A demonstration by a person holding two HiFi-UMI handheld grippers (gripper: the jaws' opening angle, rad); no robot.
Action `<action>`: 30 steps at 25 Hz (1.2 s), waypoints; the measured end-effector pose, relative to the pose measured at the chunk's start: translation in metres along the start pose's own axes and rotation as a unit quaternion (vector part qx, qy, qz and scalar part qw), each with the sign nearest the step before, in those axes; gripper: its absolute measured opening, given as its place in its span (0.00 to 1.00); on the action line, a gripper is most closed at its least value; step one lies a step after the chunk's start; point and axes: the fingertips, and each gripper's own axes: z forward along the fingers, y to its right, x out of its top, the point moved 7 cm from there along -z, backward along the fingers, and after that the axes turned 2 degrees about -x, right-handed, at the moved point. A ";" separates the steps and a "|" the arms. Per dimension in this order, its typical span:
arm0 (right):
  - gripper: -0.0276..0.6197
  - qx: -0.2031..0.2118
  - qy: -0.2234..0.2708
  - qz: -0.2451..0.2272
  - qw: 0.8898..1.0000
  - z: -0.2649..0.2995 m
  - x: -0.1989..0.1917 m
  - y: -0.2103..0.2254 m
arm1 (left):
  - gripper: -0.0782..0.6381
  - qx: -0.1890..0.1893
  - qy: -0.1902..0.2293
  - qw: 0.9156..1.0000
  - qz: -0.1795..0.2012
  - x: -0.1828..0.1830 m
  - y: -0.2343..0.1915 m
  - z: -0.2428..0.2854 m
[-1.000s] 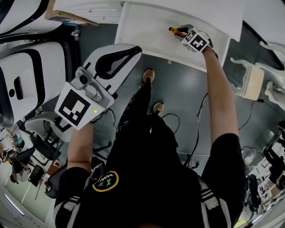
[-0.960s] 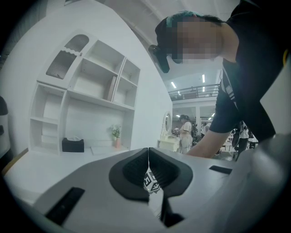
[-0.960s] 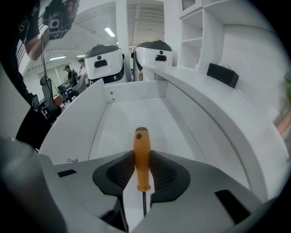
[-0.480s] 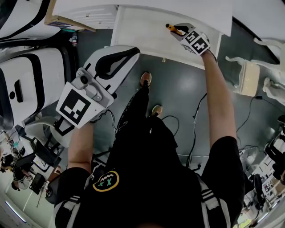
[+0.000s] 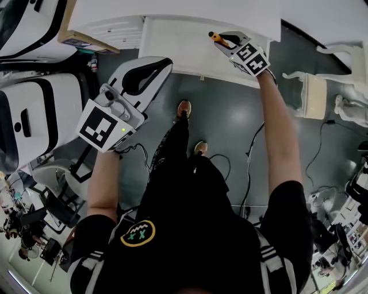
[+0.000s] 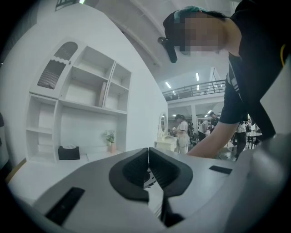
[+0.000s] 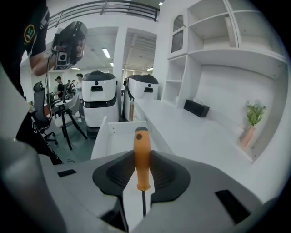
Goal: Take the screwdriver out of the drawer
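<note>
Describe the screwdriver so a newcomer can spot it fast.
Find the open white drawer under the white desk top at the head view's upper edge. Over its right end is the right gripper, shut on the screwdriver: the only orange thing there, a handle with a thin dark shaft.

Orange-handled screwdriver (image 7: 141, 157) with a dark end cap and a thin dark metal shaft. It is clamped by the handle between the jaws of the right gripper (image 7: 141, 170). The handle end points forward, away from the gripper, and the shaft runs back between the jaws. In the head view the screwdriver (image 5: 217, 38) sits at the right gripper (image 5: 224, 42) tip, over the right part of the white shallow rectangular drawer (image 5: 172, 49) and seemingly clear of its floor. The drawer (image 7: 113, 136) is pulled out and open, with low white walls and a flat white floor.
</note>
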 end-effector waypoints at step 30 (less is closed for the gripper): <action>0.24 -0.080 0.182 0.021 0.980 -0.219 0.066 -0.082 | 0.14 -0.023 0.019 0.999 0.040 0.047 0.105 0.018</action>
